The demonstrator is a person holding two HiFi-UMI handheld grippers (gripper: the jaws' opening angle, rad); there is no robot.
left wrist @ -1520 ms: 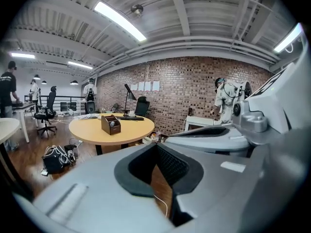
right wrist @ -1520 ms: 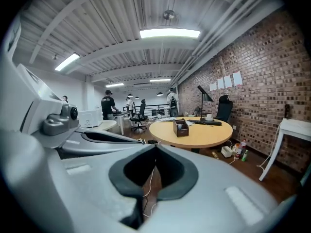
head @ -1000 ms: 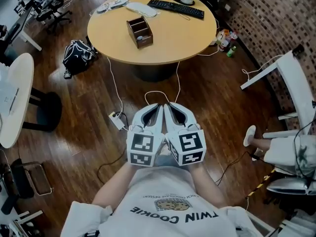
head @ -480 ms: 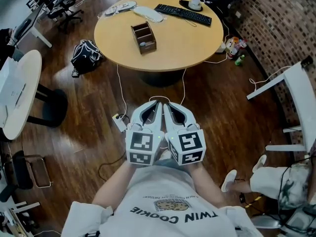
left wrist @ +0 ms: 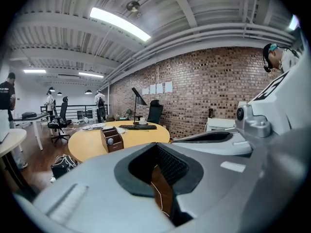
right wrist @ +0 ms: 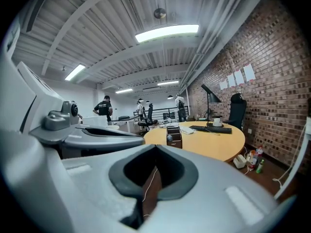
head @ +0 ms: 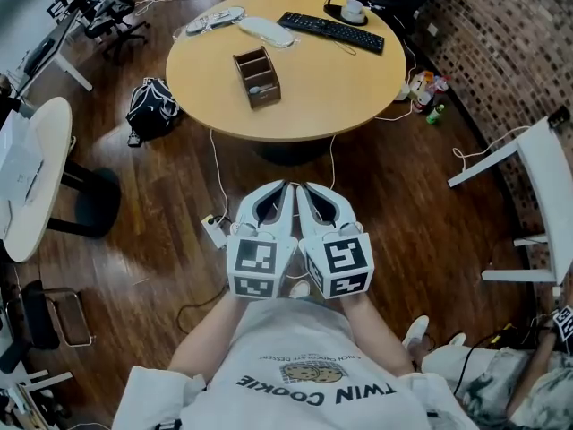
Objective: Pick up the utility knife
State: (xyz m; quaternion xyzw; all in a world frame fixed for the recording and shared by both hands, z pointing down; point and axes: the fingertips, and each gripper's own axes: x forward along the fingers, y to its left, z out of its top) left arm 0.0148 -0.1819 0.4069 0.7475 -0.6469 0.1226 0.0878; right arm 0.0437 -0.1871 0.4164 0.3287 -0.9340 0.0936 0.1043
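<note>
Forearms [head: 210,340] below a white T-shirt [head: 304,379] reach out from 6 o'clock, holding the left gripper [head: 283,189] and the right gripper [head: 304,189] just beside each other, both pointing toward 12 o'clock. Each gripper is clenched, its tips meeting with nothing between them; only the dark wooden floor [head: 394,195] shows through the gap behind the tips. On that floor, at about 9 o'clock of the left gripper, lies a white power strip [head: 213,231]. Farther out, at 11 o'clock, sits a black bag [head: 150,110]. At 12 o'clock stands the round wooden table [head: 313,88], well apart from both grippers. On it a brown wooden organizer [head: 256,77] holds a small grey item in its near compartment; whether that is the utility knife cannot be told. Along the table's far edge, toward 1 o'clock, lie a black keyboard [head: 331,30] and a white mug [head: 354,9]
</note>
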